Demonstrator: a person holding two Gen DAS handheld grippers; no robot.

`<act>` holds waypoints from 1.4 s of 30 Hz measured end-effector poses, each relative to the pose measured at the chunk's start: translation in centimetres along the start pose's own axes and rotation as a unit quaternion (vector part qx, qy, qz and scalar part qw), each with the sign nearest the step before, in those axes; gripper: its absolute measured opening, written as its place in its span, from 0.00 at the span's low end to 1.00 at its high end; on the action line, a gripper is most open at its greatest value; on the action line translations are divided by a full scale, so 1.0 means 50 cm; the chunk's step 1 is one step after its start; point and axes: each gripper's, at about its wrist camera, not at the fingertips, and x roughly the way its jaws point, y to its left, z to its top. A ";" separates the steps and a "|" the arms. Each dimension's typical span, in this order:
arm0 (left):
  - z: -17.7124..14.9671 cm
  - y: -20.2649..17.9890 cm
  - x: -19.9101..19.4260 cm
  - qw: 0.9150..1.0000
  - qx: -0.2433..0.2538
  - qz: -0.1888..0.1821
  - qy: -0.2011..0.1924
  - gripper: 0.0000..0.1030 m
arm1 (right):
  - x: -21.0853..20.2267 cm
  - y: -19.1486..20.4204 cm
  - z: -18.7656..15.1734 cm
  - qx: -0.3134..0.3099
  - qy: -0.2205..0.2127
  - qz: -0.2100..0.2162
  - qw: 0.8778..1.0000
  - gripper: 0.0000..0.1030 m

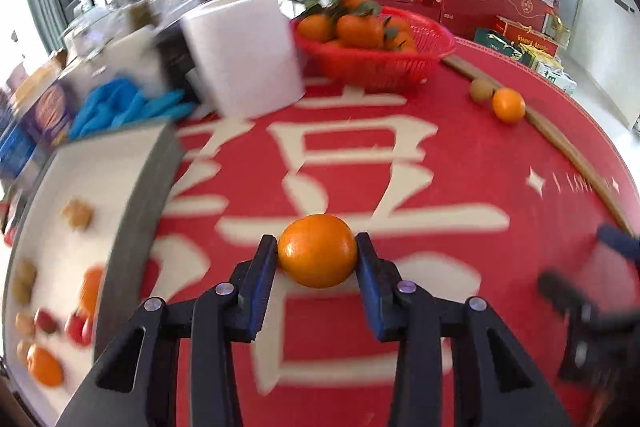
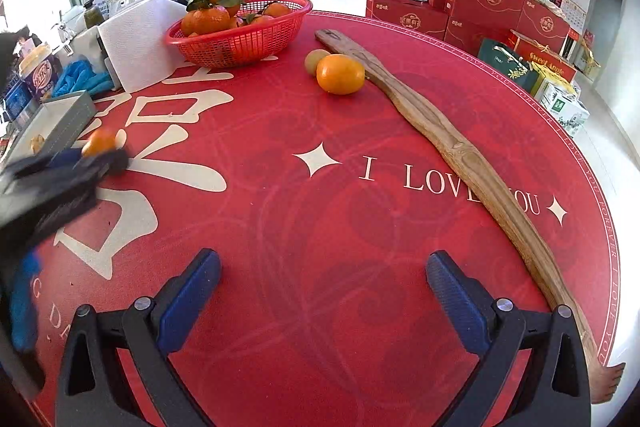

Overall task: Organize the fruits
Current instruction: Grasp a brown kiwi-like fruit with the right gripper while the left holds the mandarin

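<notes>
I hold the orange [image 1: 317,251] pinched in my left gripper [image 1: 317,255], above the red mat [image 1: 460,163], ready for the tray [image 1: 132,187] beside it. My right gripper [image 2: 323,277] waits spread wide, holding nothing.

The red round tablecloth [image 2: 320,227] carried the white words "I LOVE YOU" toward its right edge, set between two four-pointed stars, and a small ring of "I LOVE YOU FOREVER" ran along the rim. A large white Chinese character covered its left half. Beyond the far right edge, a red box [image 2: 546,61] read "Sweet Apple". Lettering on the other red cartons was too small to read.
</notes>
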 end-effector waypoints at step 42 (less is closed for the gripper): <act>-0.033 0.013 -0.019 1.000 -0.016 -0.006 -0.014 0.42 | 0.121 -0.012 0.280 0.003 0.024 0.002 1.000 0.97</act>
